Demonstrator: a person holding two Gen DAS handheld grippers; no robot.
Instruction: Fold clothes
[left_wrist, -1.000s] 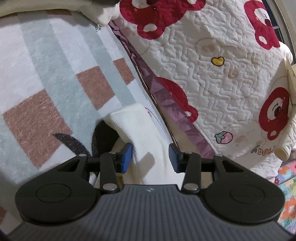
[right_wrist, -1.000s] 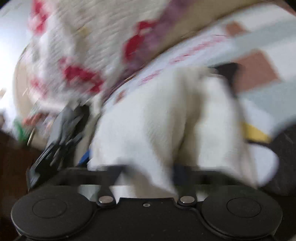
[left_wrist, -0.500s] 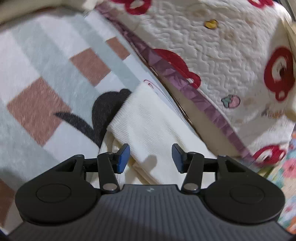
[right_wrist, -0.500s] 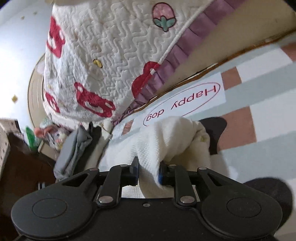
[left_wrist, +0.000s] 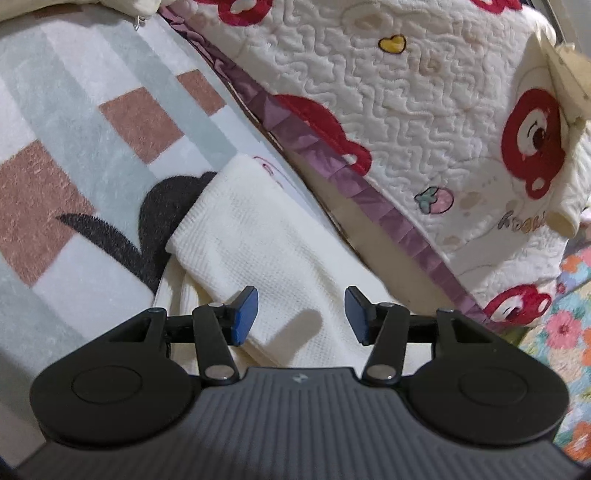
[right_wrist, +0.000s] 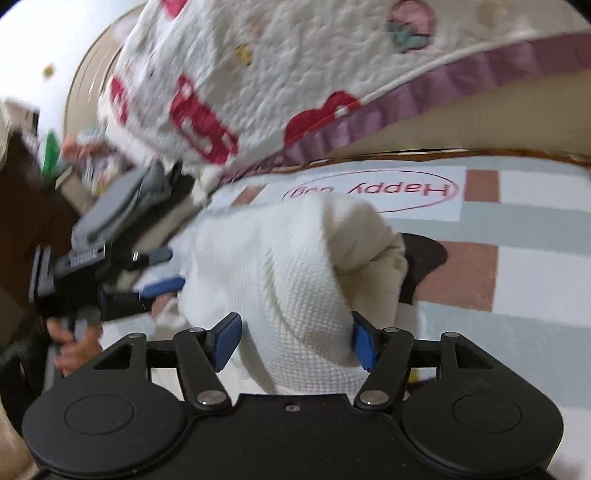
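Since half a second earlier the right gripper (right_wrist: 295, 341) had spread its jaws and let go of the white garment (right_wrist: 291, 266), whose bunched fold now sat loosely between them. The left gripper (left_wrist: 301, 314) remained wide apart above the cloth, gripping nothing. The garment (left_wrist: 258, 236) lay on the checked rug (left_wrist: 92, 155), beside the quilted bedspread (left_wrist: 406, 110).

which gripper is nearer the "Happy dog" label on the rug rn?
Right, as far as the views show. The right gripper, jaws open around the white garment, faces the "Happy dog" label just past the bundle. The left gripper sits back over the garment's other end.
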